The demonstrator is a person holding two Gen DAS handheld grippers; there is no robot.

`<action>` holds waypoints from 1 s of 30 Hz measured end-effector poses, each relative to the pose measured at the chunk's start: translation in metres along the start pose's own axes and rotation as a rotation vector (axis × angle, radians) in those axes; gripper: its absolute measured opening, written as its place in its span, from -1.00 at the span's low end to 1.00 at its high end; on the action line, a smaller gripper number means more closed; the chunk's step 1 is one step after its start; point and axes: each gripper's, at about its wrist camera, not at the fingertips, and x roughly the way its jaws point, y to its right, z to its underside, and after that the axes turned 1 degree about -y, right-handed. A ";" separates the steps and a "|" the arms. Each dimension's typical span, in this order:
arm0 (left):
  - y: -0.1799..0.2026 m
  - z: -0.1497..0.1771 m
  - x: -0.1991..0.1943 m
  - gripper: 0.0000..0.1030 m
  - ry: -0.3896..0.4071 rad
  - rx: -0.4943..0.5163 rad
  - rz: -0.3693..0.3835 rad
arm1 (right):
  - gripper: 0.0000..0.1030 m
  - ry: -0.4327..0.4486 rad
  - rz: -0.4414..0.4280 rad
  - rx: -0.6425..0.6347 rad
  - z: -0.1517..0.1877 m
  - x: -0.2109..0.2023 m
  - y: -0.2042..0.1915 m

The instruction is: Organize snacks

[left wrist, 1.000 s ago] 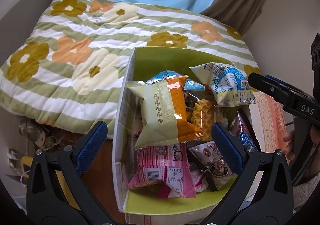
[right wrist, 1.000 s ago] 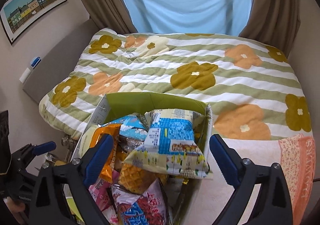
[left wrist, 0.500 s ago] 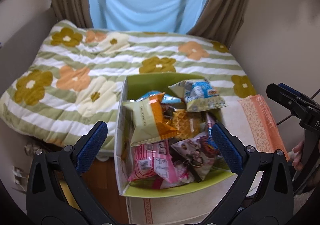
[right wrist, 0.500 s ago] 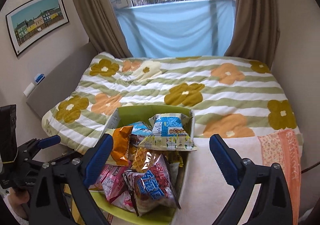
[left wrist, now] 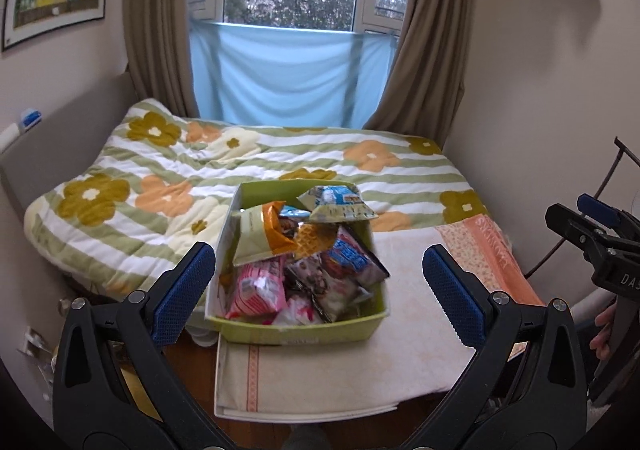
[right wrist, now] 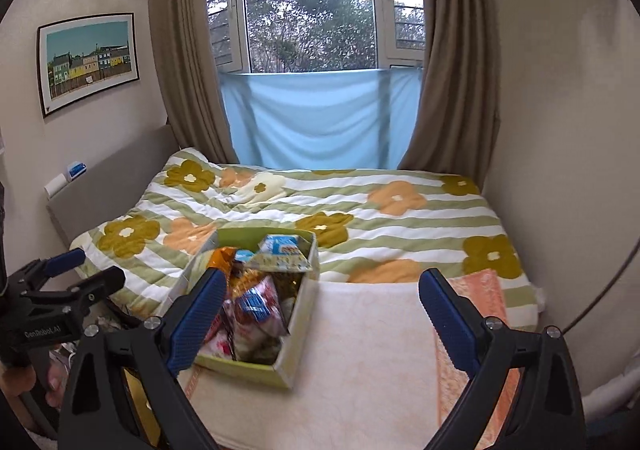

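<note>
In the green box (left wrist: 280, 332), overlapping snack packets (left wrist: 304, 250) hide lower ones; both claws, left (left wrist: 318, 282) and right (right wrist: 320, 308), gape empty.

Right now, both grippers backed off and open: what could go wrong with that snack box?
1. The green box sits near the bed's front-left corner on a soft cream towel; a nudge could tip it off.
2. The blue-white packet rests on top of the heap, overhanging the rim, so it may slide out.
3. The left gripper and right gripper could collide.
</note>
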 end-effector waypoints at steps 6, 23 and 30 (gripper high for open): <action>0.020 0.033 -0.039 1.00 0.065 0.009 -0.039 | 0.88 0.032 0.060 -0.016 0.035 -0.029 0.010; 0.052 0.056 -0.059 1.00 0.078 0.045 -0.015 | 0.98 0.071 0.114 0.032 0.069 -0.068 0.032; 0.055 0.061 -0.062 1.00 0.067 0.040 -0.014 | 0.98 0.082 0.112 0.033 0.074 -0.072 0.033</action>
